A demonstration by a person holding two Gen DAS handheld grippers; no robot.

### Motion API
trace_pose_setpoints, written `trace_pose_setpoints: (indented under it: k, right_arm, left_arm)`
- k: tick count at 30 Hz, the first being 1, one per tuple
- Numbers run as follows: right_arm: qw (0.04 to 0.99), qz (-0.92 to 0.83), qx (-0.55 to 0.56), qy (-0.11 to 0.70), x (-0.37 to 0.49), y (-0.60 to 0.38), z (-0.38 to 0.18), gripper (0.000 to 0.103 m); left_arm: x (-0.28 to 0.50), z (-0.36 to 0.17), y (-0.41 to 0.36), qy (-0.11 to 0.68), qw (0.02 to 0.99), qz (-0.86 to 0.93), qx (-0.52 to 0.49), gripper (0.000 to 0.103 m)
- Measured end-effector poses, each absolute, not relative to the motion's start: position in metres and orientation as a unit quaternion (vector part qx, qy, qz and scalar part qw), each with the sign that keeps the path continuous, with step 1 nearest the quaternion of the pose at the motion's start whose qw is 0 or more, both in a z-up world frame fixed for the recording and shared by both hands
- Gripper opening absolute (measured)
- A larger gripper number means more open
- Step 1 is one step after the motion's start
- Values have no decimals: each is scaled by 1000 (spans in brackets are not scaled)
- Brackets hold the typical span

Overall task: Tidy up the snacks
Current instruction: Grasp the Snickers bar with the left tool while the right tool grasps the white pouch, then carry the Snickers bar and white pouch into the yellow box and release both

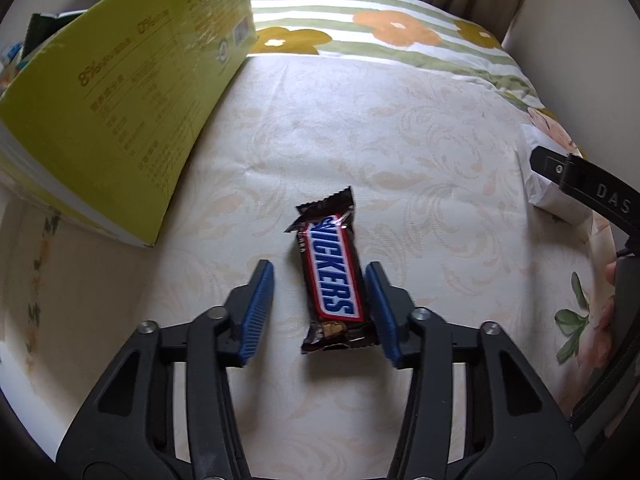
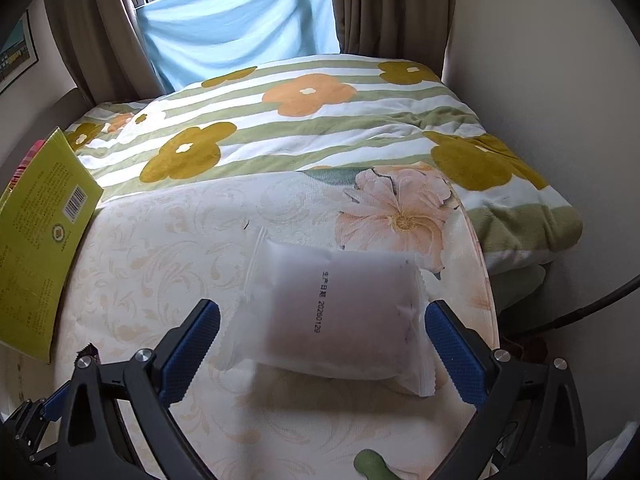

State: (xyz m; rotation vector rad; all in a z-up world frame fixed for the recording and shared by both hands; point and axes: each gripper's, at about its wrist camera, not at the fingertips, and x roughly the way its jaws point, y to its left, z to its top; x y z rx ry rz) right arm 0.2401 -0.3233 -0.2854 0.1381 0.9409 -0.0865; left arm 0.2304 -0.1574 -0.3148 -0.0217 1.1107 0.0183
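Note:
A brown Snickers bar (image 1: pixel 333 280) lies on the cream patterned bedsheet (image 1: pixel 420 152). My left gripper (image 1: pixel 320 276) is open with the bar between its blue pads, closer to the right pad (image 1: pixel 382 312). A white frosted snack packet (image 2: pixel 340 312) with a printed date lies on the sheet (image 2: pixel 160 248). My right gripper (image 2: pixel 320 316) is open, its pads on either side of the packet, apart from it. The right gripper's black body (image 1: pixel 588 188) and the white packet (image 1: pixel 540 188) show at the right edge of the left wrist view.
A yellow-green cardboard box (image 1: pixel 120 128) stands at the left, also in the right wrist view (image 2: pixel 36 248). A folded floral striped blanket (image 2: pixel 304 120) lies at the back. Curtains (image 2: pixel 384 8) and a window are behind. The sheet's edge drops off at the right (image 2: pixel 486 280).

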Motion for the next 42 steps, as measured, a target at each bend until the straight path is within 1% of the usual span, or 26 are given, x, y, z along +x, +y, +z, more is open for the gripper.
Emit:
trace_pose_setpoints:
  k: [2,4,12,18,21,23,26,29,35,42]
  right_arm:
    - [889,-47,57,452,242,-322,-288,102]
    - [891,-50,52,448,243,-321,-290,102]
    - [888,-57,40,454,249,-315,-297,102]
    - [888,-55,8,456,250,-307,-302,102]
    - [888,-53,2,456,248,-309,-301,92]
    - [889,-46,-10,456,246,-307,-299,82]
    - [889,-38,-27,456,246,-305,-298,77]
    - [888,-30,-10,458,244,-308,-294,74]
    - [894,-25,-2,447,236,-306,-275,74]
    - [914,1,-16,406,223,-294,-226,74]
  left_arm:
    - [232,-314,-163,527,850,3,2,28]
    - [233,-313,-167,527,850,3,16,28]
    - [238,-312,-161,534,846,-2,1,28]
    - [239,-313,-158,536,844,-2,-3,27]
    - [240,-312,-156,536,844,-2,-6,27]
    - [240,-311,-154,537,844,-1,-7,27]
    - [239,-309,-153,535,845,-2,-7,27]
    - [238,-303,-153,529,848,-6,-6,27]
    - [237,-282,-153,511,860,-14,-11,26]
    - [232,-236,-148,470,882,-20,-32,26]
